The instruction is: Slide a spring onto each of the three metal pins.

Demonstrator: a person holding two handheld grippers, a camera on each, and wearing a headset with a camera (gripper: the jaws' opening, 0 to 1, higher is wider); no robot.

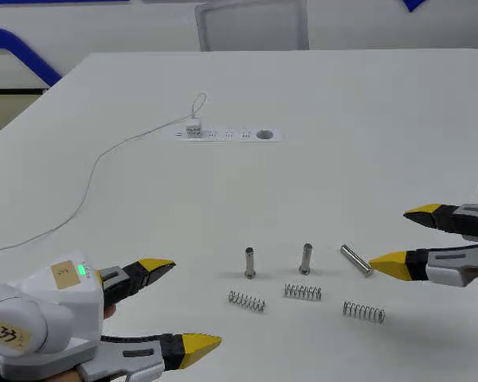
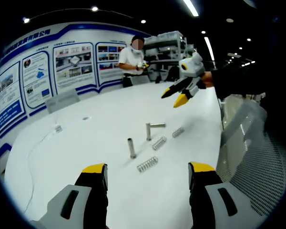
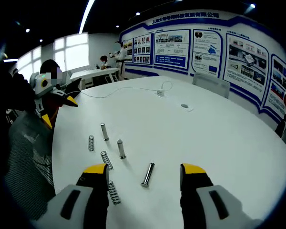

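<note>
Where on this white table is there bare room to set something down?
Bare: the broad stretch between the flat white power strip and the short metal pins, and the tabletop right of that strip. Crowded: the front, where the three pins and three small coiled wire springs sit between the left tongs and right tongs.

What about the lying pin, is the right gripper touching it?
Apart. Right gripper view: the lying pin sits inside the open right gripper, bare table either side.

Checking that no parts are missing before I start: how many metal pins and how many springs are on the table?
Metal pins: 3 (2 upright, 1 lying down)
Springs: 3
Total: 6
</note>
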